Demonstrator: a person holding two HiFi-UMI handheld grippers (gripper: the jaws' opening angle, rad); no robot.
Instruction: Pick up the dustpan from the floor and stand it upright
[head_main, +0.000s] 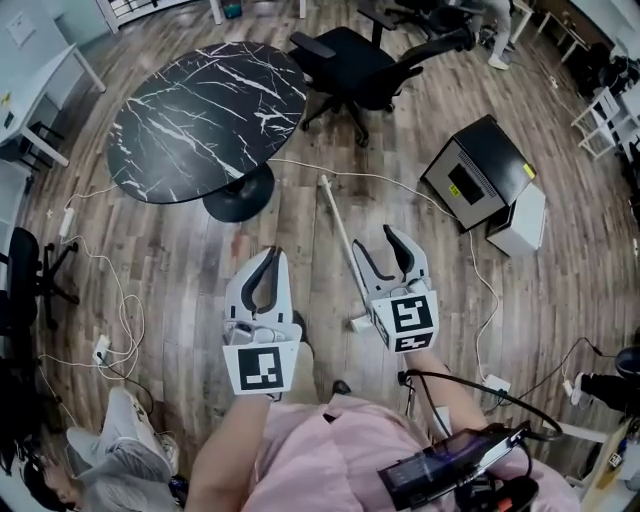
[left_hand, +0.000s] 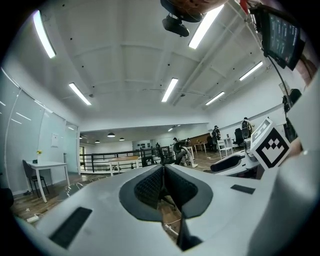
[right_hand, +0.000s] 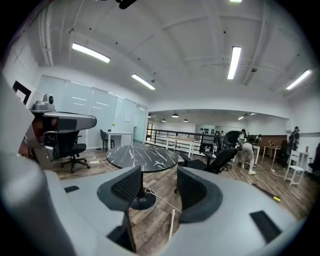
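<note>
The dustpan shows as a long white handle (head_main: 338, 235) lying on the wooden floor, running from near the table base down to a white end piece beside my right gripper; its pan is hidden. In the head view my right gripper (head_main: 375, 240) hovers open just right of the handle, nothing between its fingers. My left gripper (head_main: 270, 253) is held left of the handle, jaws shut and empty. The right gripper view has the handle (right_hand: 172, 226) low between the open jaws of the right gripper (right_hand: 159, 187). In the left gripper view, the left gripper (left_hand: 163, 170) has its tips touching.
A round black marble table (head_main: 205, 115) stands ahead on the left, a black office chair (head_main: 355, 65) behind it. A black box (head_main: 480, 170) and a white box (head_main: 520, 220) sit at the right. Cables (head_main: 120, 320) trail over the floor on both sides.
</note>
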